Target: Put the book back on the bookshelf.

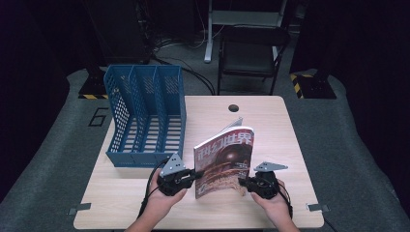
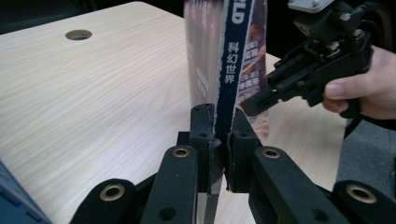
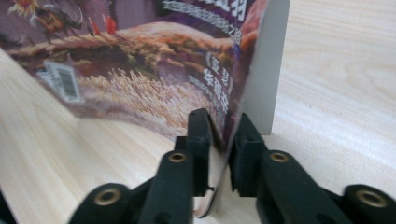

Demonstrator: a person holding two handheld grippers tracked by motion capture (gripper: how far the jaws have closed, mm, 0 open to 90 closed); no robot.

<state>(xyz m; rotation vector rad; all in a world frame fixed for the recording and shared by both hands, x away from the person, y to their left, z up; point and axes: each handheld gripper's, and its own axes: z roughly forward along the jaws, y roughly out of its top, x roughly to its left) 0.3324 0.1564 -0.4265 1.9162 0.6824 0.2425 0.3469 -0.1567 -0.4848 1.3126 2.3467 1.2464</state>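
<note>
A magazine (image 1: 225,159) with a dark illustrated cover stands upright on its lower edge on the wooden table (image 1: 121,198). My left gripper (image 1: 195,173) is shut on its blue spine (image 2: 233,60) near the bottom, and the left gripper view has both jaws (image 2: 219,121) pressed against it. My right gripper (image 1: 243,182) holds the opposite, open edge low down. In the right gripper view the cover and pages (image 3: 140,60) pass between its jaws (image 3: 219,126), which pinch them. The left gripper view also catches the right gripper (image 2: 254,103) on the far side of the magazine.
A blue three-slot file rack (image 1: 145,116) stands at the table's back left, and its corner (image 2: 14,196) is close to my left hand. A cable hole (image 1: 234,107) sits near the far edge. A dark chair (image 1: 251,53) stands beyond the table.
</note>
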